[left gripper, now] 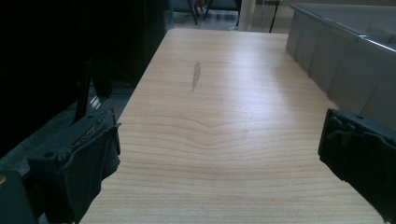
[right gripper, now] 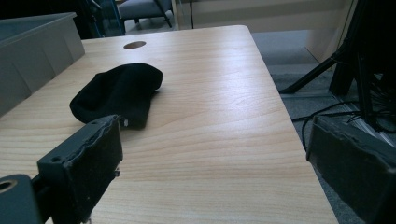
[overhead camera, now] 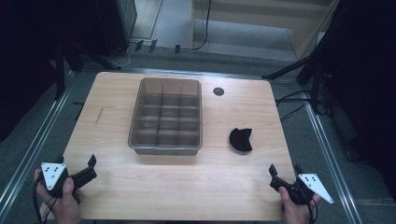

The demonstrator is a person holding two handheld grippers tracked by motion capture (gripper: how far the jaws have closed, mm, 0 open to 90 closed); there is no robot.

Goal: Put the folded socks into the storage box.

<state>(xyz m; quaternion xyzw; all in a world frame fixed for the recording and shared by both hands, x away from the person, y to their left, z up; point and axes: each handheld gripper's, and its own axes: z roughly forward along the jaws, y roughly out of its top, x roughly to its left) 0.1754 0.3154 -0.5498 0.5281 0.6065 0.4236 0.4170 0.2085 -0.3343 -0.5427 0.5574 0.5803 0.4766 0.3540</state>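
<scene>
A black folded cloth (overhead camera: pixel 240 139), perhaps a sock, lies on the wooden table (overhead camera: pixel 116 186) to the right of a grey divided bin (overhead camera: pixel 140 100). In the right gripper view the cloth (right gripper: pixel 119 93) rests just beyond the left jaw. My right gripper (overhead camera: pixel 285 170) sits at the table's near right corner, held by a hand, open with nothing between its jaws (right gripper: pixel 215 158). At the near left corner another hand holds my left gripper (overhead camera: pixel 77 162), also open and empty (left gripper: pixel 219 154). The bin's wall (left gripper: pixel 345 60) stands ahead of it to the right.
A round cable hole (overhead camera: pixel 218 91) sits in the table behind the cloth. Tripod legs and cables (overhead camera: pixel 299 74) stand on the floor off the right edge. A dark streak (left gripper: pixel 196 74) marks the wood left of the bin.
</scene>
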